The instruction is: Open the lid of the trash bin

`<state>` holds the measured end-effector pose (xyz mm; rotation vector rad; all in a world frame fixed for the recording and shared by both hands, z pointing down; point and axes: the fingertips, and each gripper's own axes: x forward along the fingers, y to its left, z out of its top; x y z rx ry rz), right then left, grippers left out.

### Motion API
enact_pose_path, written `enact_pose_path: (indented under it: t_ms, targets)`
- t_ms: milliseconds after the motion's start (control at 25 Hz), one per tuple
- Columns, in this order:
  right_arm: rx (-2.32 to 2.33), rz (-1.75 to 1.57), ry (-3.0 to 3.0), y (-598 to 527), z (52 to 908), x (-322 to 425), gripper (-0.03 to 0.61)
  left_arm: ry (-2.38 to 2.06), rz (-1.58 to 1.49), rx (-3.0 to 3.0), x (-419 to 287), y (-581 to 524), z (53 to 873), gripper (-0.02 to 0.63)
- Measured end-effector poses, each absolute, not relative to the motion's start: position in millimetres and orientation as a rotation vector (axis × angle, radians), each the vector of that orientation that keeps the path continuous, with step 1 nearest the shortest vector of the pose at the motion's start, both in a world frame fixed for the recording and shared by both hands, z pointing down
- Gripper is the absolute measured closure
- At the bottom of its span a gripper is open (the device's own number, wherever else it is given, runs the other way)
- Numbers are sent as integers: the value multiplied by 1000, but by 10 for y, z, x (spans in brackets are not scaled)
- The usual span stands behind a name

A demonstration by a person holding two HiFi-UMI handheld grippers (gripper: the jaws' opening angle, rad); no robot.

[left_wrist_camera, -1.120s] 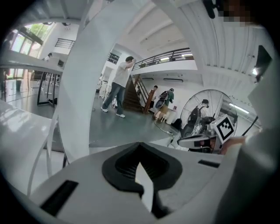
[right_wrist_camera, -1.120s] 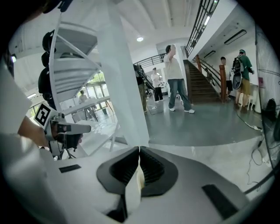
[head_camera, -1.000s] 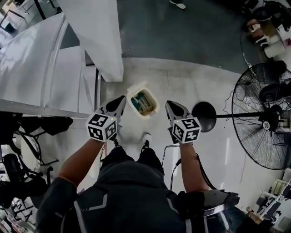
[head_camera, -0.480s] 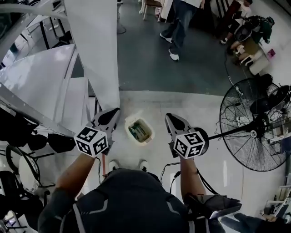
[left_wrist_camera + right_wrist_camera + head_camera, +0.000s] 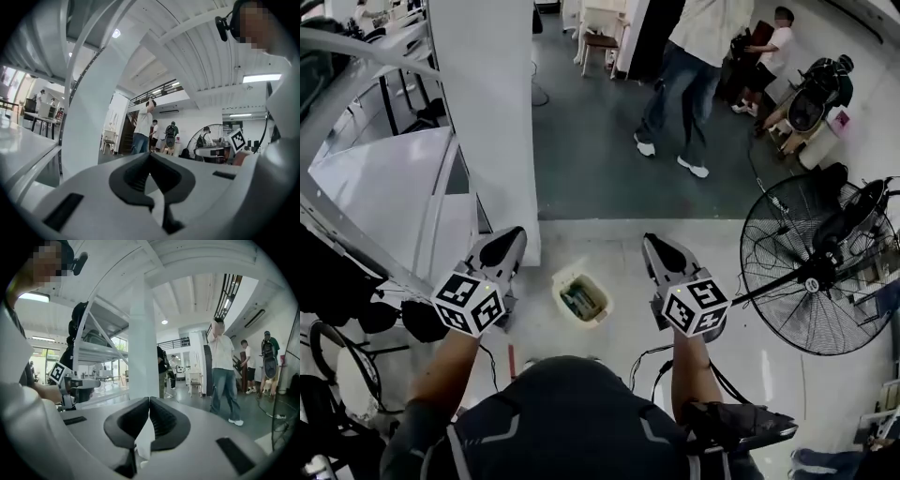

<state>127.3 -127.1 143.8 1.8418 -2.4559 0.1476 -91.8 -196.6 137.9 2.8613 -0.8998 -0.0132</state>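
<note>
A small cream trash bin [image 5: 578, 297] stands on the pale floor below, between my two grippers; its top shows open, with dark contents visible inside. My left gripper [image 5: 508, 240] is held well above the floor to the bin's left, jaws shut on nothing. The right gripper [image 5: 654, 246] hangs at the same height to the bin's right, also shut and empty. Neither touches the bin. In the left gripper view the jaws [image 5: 150, 157] point level across the room, and in the right gripper view the jaws [image 5: 149, 400] do the same; the bin is outside both.
A white pillar [image 5: 487, 122] rises just behind the left gripper, with a white table [image 5: 384, 206] left of it. A large standing fan [image 5: 820, 272] is at the right. A person [image 5: 689, 75] walks across the dark floor beyond; others sit at the back right.
The head view has tilted up, so the bin sits lower and smaller in frame. Both grippers have spread slightly apart. A walking person has come into view at the top.
</note>
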Motion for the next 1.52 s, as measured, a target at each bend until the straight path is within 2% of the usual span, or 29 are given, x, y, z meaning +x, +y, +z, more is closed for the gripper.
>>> enact_pose_path:
  t_ms: [920, 1520]
  targets:
    - [2018, 10, -2371, -1504, 918, 1611, 552, -1136, -84, 2898, -956, -2413, 810, 606]
    - [2044, 30, -2350, -1464, 977, 1640, 552, -1142, -112, 2853, -969, -2343, 889, 606]
